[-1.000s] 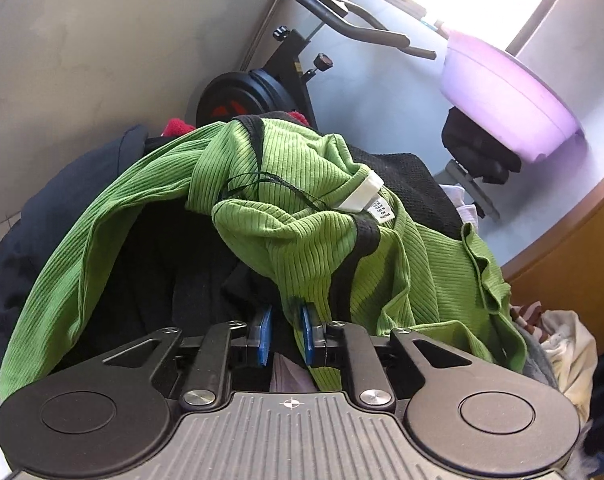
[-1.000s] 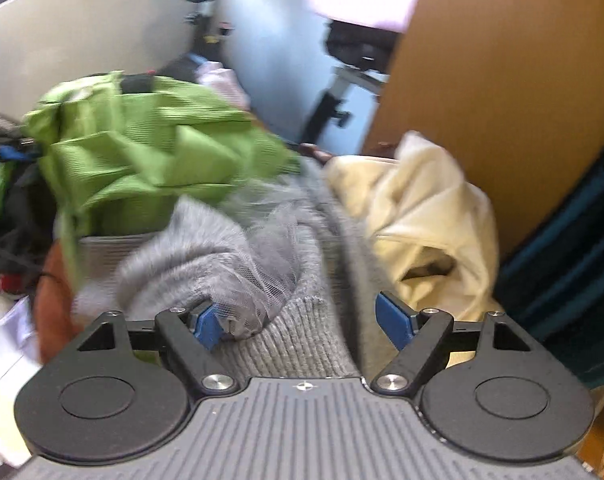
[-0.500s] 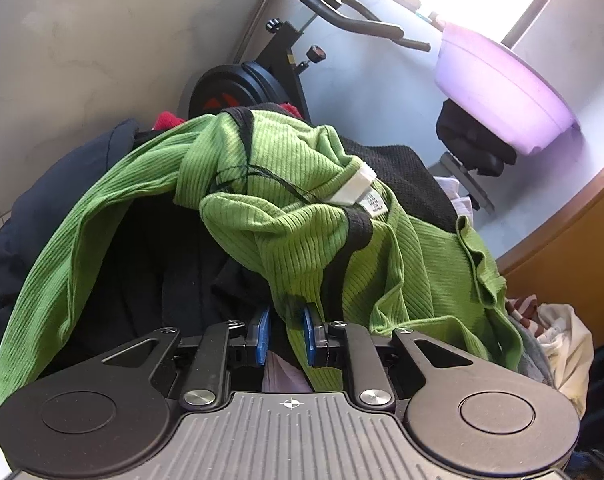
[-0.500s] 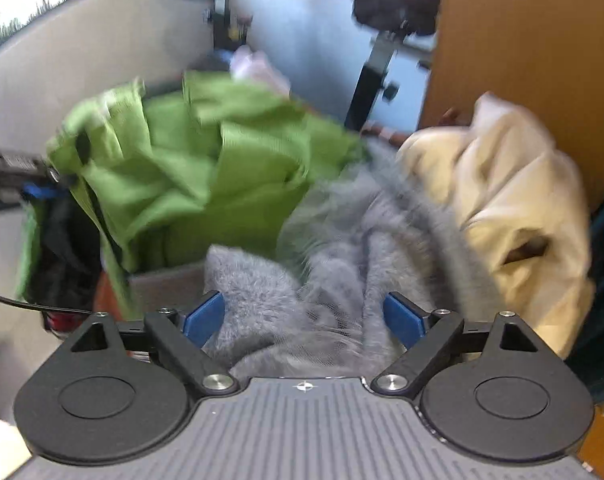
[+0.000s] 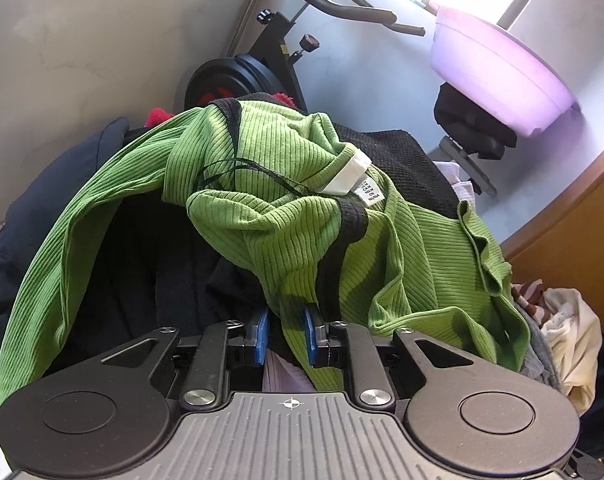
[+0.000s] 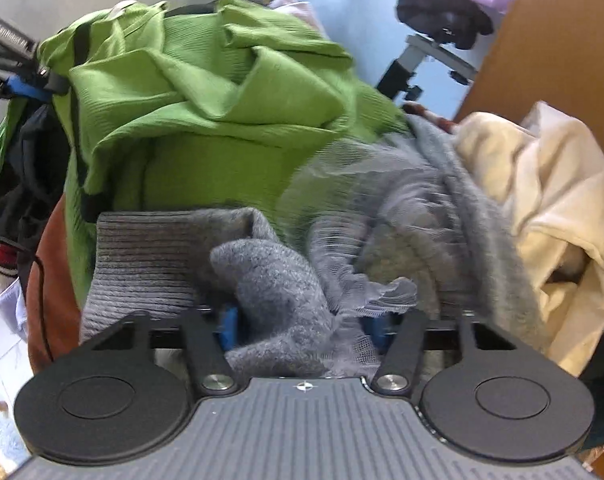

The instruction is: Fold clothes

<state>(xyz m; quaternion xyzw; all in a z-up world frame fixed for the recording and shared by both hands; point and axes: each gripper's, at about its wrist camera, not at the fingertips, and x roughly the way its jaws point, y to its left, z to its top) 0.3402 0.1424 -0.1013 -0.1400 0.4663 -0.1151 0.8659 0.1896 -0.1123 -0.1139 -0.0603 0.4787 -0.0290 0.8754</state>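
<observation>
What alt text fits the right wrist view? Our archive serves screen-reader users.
The right tool is closing around a fuzzy grey knitted garment with sheer grey mesh in a laundry heap. Behind lie a crumpled green ribbed top and, to the right, a cream fabric garment.

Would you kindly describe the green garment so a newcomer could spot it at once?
Find the heaped clothes pile in front of the exercise bike. Draped over its top is the green ribbed top, bright lime with black trim and a white neck label, unlike the grey knit beside it.

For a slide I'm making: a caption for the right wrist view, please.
Right gripper closing around a fuzzy grey knit on a laundry pile, green ribbed top behind, cream garment alongside.
</observation>
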